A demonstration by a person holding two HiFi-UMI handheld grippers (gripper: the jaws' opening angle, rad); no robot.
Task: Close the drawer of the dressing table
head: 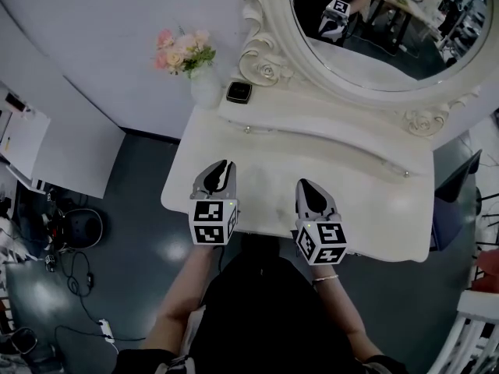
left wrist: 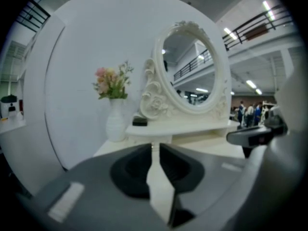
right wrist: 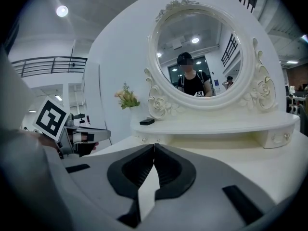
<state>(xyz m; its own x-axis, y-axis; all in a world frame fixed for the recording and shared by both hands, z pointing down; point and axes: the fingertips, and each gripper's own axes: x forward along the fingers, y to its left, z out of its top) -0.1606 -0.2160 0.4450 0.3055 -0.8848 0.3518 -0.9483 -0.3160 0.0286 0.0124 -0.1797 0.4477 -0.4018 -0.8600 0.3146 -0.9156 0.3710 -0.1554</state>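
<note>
- We count one dressing table [head: 355,197].
- We see one oval mirror [head: 390,41].
- We find one vase [head: 205,88] of flowers and one small black box [head: 238,92].
- We count two grippers: the left gripper [head: 226,164] and the right gripper [head: 305,184].

No legible text, label or number anywhere.

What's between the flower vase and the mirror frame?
A small black box sits on the raised shelf, between the vase and the mirror frame; the head view shows it best.
</note>
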